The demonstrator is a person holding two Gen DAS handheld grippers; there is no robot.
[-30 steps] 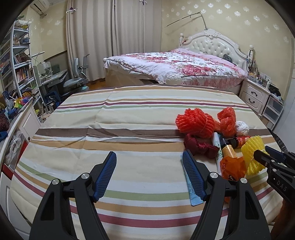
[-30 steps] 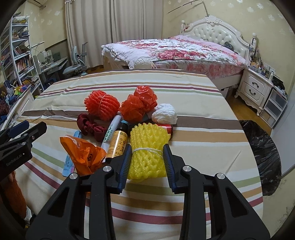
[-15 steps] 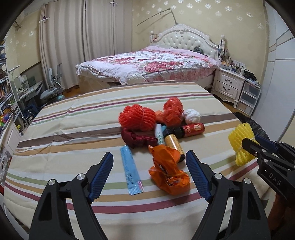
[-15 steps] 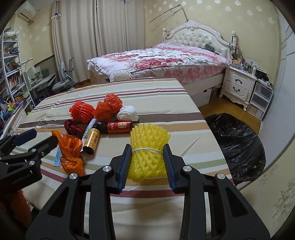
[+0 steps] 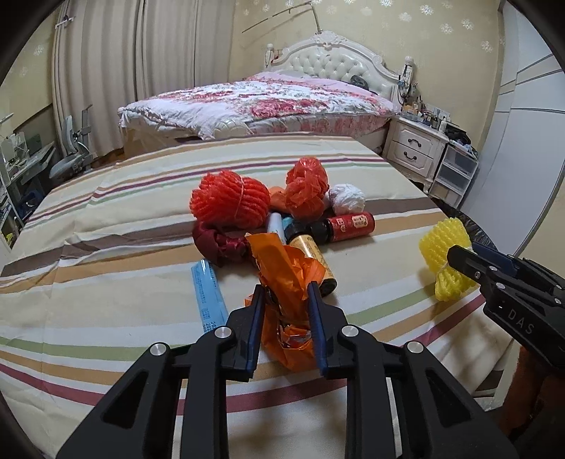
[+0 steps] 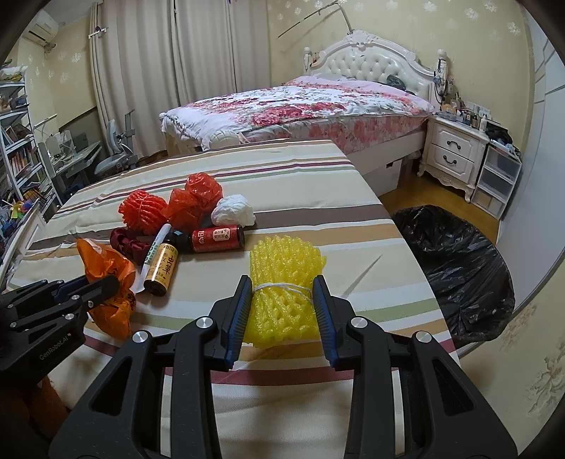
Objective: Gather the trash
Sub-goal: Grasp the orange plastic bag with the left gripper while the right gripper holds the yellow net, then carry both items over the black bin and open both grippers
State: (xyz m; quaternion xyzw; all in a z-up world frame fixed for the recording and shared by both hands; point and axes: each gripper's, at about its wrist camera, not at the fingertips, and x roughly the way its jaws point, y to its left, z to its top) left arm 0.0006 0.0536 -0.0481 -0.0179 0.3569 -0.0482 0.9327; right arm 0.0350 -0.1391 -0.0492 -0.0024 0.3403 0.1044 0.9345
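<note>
1. Now the left gripper [image 5: 285, 319] has just been closing; its jaws pinch the crumpled orange plastic bag [image 5: 287, 282], lying on the striped tablecloth [image 5: 106, 268].
2. Meanwhile the right gripper [image 6: 282, 310] clamps the yellow foam fruit net [image 6: 284, 282]; both pieces look ready for the black bin bag [image 6: 455, 261].

Ahead of your tools the room was a bedroom. The wall [image 6: 406, 21] was pale yellow, papered with white floral motifs. Full-length cream curtains [image 6: 169, 70] hung closed, ahead and to your left. A bed [image 6: 317, 106] with a white tufted headboard [image 6: 374, 63] and a pink floral cover stood straight ahead. To your right of it was a white nightstand [image 6: 455, 155] with two drawers, its top cluttered, and beside that a set of translucent plastic drawers [image 6: 498, 176]. The floor [image 6: 416, 194] was wood. To your far left stood a bookshelf [image 6: 17, 148], a desk [image 6: 74, 155] and a grey chair [image 6: 116, 155]. An air conditioner [image 6: 42, 26] was mounted high on your left. Lighting was even, indoor.
</note>
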